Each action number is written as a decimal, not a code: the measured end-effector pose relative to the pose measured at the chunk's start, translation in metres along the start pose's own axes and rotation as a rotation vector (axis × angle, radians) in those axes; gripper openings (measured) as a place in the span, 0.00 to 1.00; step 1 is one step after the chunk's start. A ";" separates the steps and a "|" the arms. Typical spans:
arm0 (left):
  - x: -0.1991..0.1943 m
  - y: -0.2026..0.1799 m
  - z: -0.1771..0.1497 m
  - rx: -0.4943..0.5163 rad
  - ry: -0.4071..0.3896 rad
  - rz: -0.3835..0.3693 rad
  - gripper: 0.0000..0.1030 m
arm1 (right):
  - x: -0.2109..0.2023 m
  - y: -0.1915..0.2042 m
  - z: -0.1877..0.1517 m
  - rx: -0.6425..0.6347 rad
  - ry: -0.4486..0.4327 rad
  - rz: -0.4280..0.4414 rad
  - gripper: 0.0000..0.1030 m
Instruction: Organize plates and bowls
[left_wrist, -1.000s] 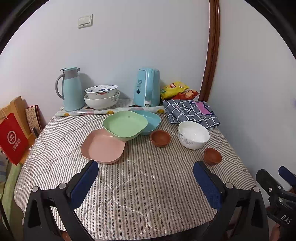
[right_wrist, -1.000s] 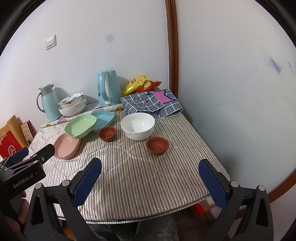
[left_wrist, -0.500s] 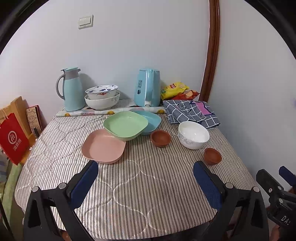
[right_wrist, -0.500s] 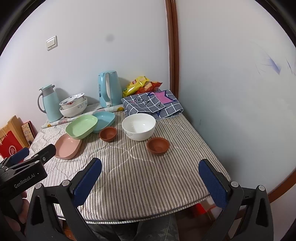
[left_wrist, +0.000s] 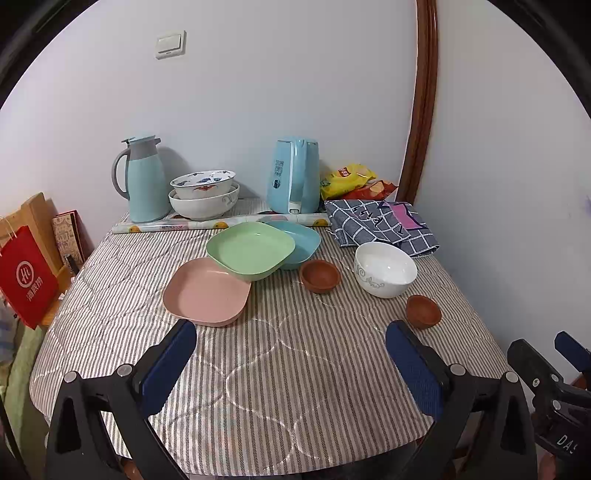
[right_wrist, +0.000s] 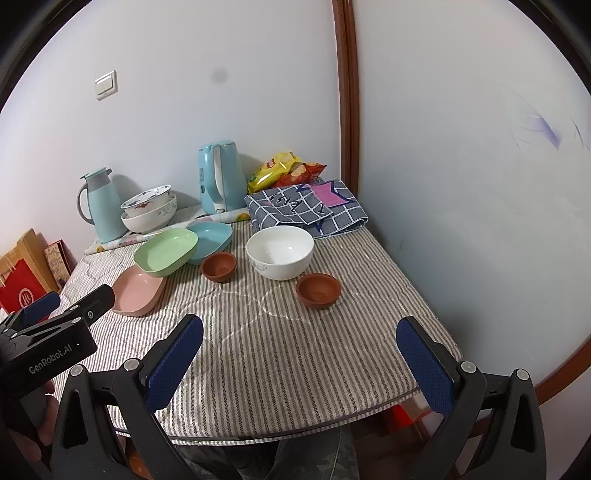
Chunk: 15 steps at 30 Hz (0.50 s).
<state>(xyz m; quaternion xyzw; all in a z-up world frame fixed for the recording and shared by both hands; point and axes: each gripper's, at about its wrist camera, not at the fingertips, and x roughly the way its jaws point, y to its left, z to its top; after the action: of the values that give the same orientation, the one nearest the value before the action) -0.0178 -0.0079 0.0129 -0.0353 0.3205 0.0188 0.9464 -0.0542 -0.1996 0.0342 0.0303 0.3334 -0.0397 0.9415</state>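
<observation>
Now: left gripper (left_wrist: 290, 363) and right gripper (right_wrist: 299, 360) both low at near edge of bench (left_wrist: 295, 387), jaws spread wide, holding nothing. Landmark: white bowl (right_wrist: 279, 252), standing right of centre. Brown cup (right_wrist: 318, 290) just in front of it, second brown cup (right_wrist: 218, 266) just left. Farther left, green plate (right_wrist: 165, 251) tilted, overlapping blue plate (right_wrist: 212, 238) and pink plate (right_wrist: 136, 290). Behind and left, two stacked bowls (right_wrist: 149, 212) between jug (right_wrist: 100, 205) and kettle (right_wrist: 220, 177). Folded cloth (right_wrist: 306, 210) directly behind.
</observation>
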 end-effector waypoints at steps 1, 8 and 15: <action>0.000 0.000 0.000 0.000 -0.001 0.000 1.00 | 0.000 0.000 0.000 0.001 0.000 0.000 1.00; 0.000 0.000 0.001 0.000 0.000 0.001 1.00 | -0.002 0.002 0.000 -0.001 -0.003 0.001 1.00; -0.002 0.000 0.002 0.002 -0.001 0.001 1.00 | -0.004 0.002 0.001 0.000 -0.006 0.003 1.00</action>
<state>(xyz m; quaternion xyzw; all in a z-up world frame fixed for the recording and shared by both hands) -0.0185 -0.0075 0.0159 -0.0343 0.3203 0.0190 0.9465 -0.0563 -0.1976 0.0374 0.0309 0.3306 -0.0384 0.9425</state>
